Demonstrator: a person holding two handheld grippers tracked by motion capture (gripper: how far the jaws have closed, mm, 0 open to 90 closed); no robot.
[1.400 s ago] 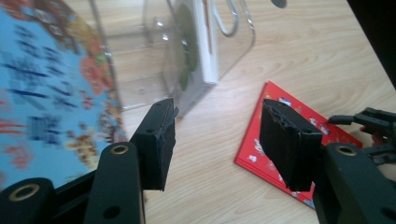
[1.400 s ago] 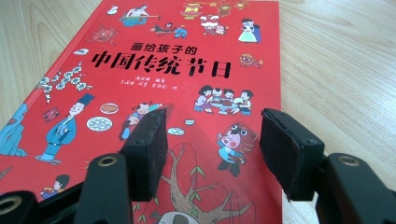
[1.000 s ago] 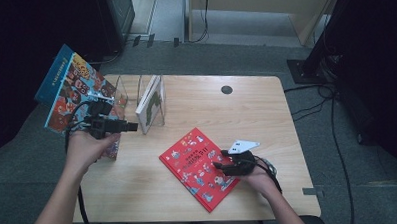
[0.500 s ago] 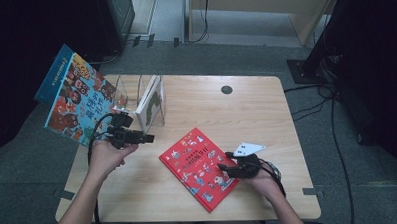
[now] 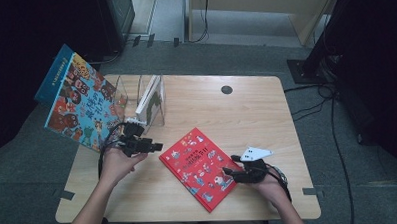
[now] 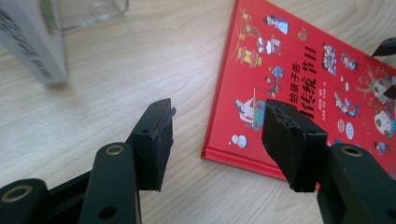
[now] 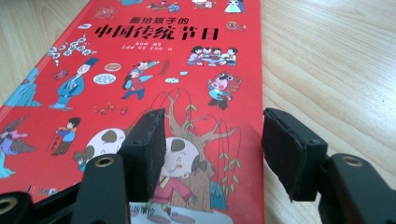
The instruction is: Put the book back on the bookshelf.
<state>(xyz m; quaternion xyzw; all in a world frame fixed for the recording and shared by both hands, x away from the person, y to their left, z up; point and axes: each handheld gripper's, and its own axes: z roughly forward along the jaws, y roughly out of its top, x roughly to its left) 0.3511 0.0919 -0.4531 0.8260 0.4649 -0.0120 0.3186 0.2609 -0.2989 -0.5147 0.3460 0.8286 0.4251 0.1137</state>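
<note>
Hardcover red picture book (image 5: 200,168) lay flat on wooden table (image 5: 246,110), near front edge, between both grippers. Right gripper (image 5: 230,171) hovered over its right edge, jaws spread wide, empty. Left gripper (image 5: 156,146) just beside its left corner — jaws likewise apart, empty. Judged stiff, glossy, slippery, moderately heavy — pinch an edge. Farther off: clear rack (image 5: 151,101), upright book (image 5: 76,104).
</note>
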